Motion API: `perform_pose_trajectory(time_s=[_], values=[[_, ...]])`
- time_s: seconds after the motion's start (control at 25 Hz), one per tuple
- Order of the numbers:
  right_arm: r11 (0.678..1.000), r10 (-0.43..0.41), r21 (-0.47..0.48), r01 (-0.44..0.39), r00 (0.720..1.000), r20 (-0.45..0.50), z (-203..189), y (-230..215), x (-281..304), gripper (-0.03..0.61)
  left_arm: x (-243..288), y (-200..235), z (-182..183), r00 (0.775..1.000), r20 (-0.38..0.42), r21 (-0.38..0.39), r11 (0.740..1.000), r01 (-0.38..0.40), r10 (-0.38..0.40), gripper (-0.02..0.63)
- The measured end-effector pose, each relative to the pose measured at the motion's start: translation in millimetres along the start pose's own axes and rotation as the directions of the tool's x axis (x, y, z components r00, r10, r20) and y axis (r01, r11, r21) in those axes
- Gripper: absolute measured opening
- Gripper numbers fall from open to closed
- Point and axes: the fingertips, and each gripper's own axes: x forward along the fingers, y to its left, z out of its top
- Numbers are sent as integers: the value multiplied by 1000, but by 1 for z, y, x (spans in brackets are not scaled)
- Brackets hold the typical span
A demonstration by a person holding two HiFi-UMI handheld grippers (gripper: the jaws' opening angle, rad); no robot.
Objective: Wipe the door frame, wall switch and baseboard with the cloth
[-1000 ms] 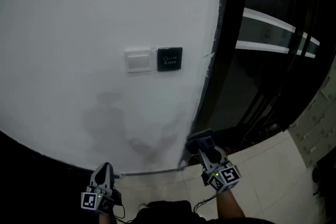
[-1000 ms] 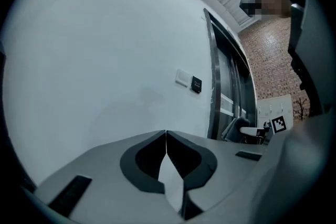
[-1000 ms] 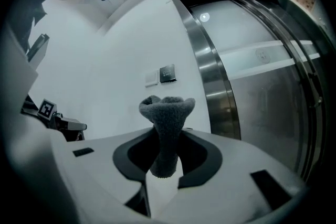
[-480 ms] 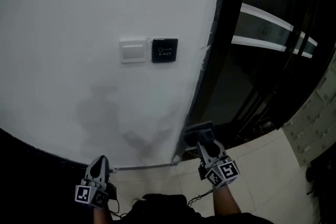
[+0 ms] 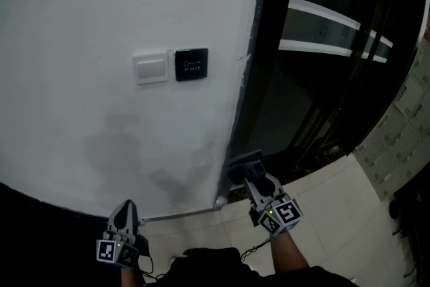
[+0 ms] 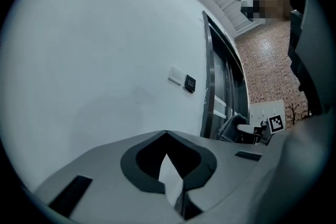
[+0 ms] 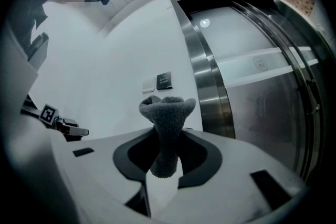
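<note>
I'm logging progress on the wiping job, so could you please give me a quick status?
Left gripper shut, empty. Right gripper shut on cloth, low by door frame; contact unclear. Nothing seen blocking.

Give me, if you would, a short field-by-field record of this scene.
left gripper: shut, empty, held low by the wall
right gripper: shut on the grey cloth
cloth position: near the foot of the door frame; contact cannot be told
switch: white, on the wall, just left of the black exit button
wall marks: greyish patches below the switch
</note>
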Motion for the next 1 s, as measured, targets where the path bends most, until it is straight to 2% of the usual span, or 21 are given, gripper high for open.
perform_pose_trajectory(time_s=[0.08, 0.16, 0.28, 0.4, 0.44, 0.52, 0.6, 0.76, 0.8, 0.84, 0.88, 1.0], values=[[999, -11, -54, 10, 1000, -8, 4, -7, 5, 94, 5, 0, -2, 1000, -13, 2, 1000, 10, -10, 3], [984, -40, -177, 35, 999, -27, 17, -22, 19, 94, 10, -1, -4, 999, -24, -1, 1000, 27, -27, 3], [924, -106, -371, 92, 994, -16, 65, -52, 45, 94, 25, 1, -12, 997, -64, 3, 999, 32, -32, 3], [867, -135, -479, 135, 990, 34, 114, -71, 67, 94, 48, -3, -16, 994, -106, 58, 998, 40, -33, 3], [839, -155, -520, 156, 987, 47, 127, -76, 73, 94, 56, -7, -14, 993, -110, 79, 996, 52, -43, 3], [751, -208, -627, 206, 976, 71, 152, -84, 85, 95, 69, -15, -9, 992, -104, 96, 992, 83, -73, 3], [626, -265, -734, 265, 957, 120, 181, -91, 98, 95, 78, -22, -5, 991, -88, 89, 990, 109, -101, 3], [294, -364, -883, 365, 897, 250, 242, -97, 113, 95, 83, -30, -8, 990, -74, 62, 991, 123, -118, 3], [229, -382, -901, 368, 885, 265, 250, -98, 117, 95, 83, -31, -12, 990, -80, 56, 991, 125, -120, 3], [183, -396, -912, 366, 877, 273, 255, -100, 121, 94, 84, -31, -15, 989, -88, 52, 991, 127, -122, 3], [152, -408, -920, 360, 871, 274, 257, -101, 126, 95, 85, -32, -18, 988, -94, 48, 991, 129, -124, 3], [92, -434, -938, 333, 862, 263, 253, -103, 138, 94, 83, -33, -17, 988, -95, 45, 991, 127, -122, 3]])
